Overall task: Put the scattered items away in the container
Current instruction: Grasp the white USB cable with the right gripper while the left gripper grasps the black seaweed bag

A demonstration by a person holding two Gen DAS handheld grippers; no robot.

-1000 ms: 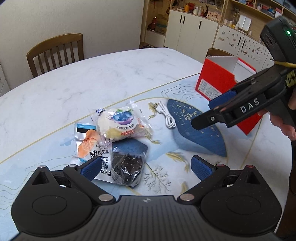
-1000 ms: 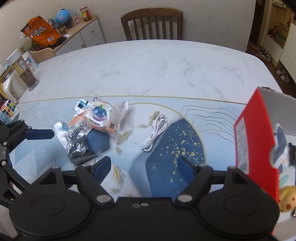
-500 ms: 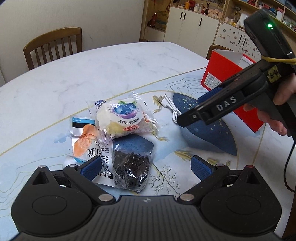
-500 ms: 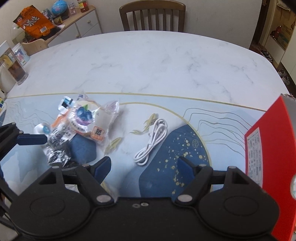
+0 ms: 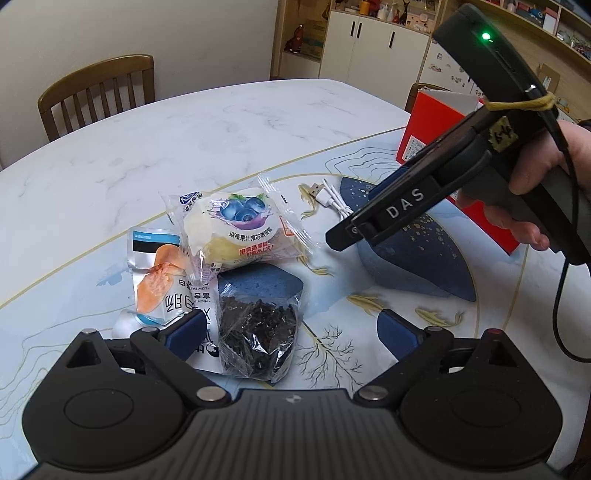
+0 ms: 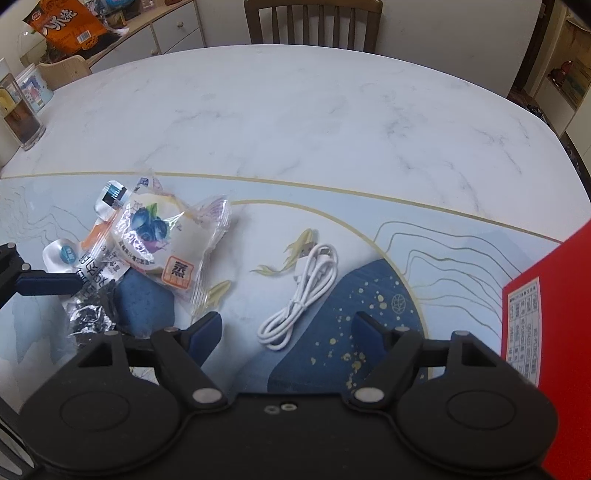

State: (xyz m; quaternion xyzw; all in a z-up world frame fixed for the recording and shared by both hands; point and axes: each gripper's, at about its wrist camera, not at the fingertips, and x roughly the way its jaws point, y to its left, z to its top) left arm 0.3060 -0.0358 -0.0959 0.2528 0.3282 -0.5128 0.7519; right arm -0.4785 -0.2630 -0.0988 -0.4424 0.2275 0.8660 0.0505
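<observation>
A blueberry cake packet [image 5: 240, 229] [image 6: 162, 236] lies on a white and orange snack pouch [image 5: 155, 280] [image 6: 88, 254], beside a clear bag of dark bits [image 5: 258, 332] [image 6: 88, 317]. A coiled white USB cable [image 6: 303, 295] [image 5: 332, 199] lies to their right. The red box [image 5: 443, 122] [image 6: 546, 325] stands at the right. My left gripper [image 5: 291, 328] is open just above the dark bag. My right gripper [image 6: 284, 328] is open and empty, over the cable; in the left wrist view it hangs above the cable.
The marble table [image 6: 295, 122] has a blue patterned mat [image 6: 369, 295]. A wooden chair [image 6: 314, 18] stands at the far side, another [image 5: 96, 92] in the left wrist view. A glass jar [image 6: 18, 118] and a sideboard with snacks are at the left.
My right gripper has moved left from the red box to over the white cable. My left gripper has come slightly closer to the packets.
</observation>
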